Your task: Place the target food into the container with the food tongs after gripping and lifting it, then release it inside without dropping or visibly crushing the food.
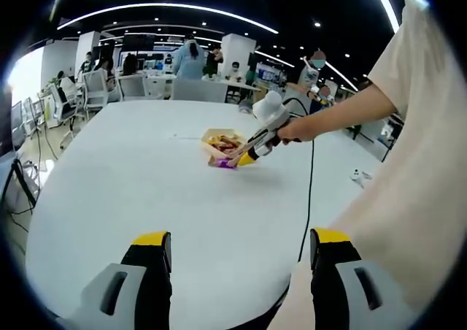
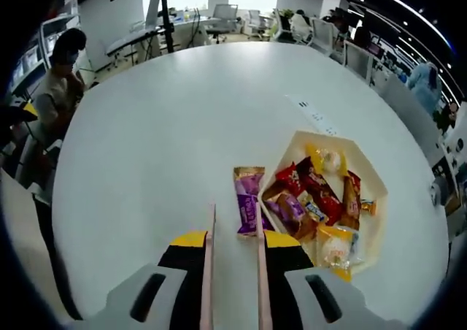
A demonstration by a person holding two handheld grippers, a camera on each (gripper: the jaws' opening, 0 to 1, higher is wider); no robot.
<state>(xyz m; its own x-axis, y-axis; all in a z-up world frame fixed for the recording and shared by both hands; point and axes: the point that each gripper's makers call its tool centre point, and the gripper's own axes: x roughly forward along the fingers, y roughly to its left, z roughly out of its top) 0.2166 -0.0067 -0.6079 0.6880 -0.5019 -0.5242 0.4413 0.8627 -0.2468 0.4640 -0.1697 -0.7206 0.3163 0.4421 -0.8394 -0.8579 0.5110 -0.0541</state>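
Note:
A purple snack packet (image 2: 246,198) lies flat on the white table, touching the left side of a cream hexagonal container (image 2: 293,147) that holds several wrapped snacks. My right gripper (image 2: 236,241) is shut on the food tongs (image 2: 211,271). The two tong arms stand apart, with their tips at the packet's near end and the right arm over its edge. In the left gripper view, the right gripper (image 1: 252,153) is held by a hand low over the container (image 1: 213,136) and the packet (image 1: 222,163). My left gripper (image 1: 241,242) is open, empty and well short of them.
The round white table (image 1: 131,177) has wide bare room on the left. A flat white strip (image 2: 314,113) lies beyond the container, and a small white object (image 1: 357,175) near the right edge. A black cable (image 1: 310,191) hangs from the right gripper. Chairs, desks and people stand beyond.

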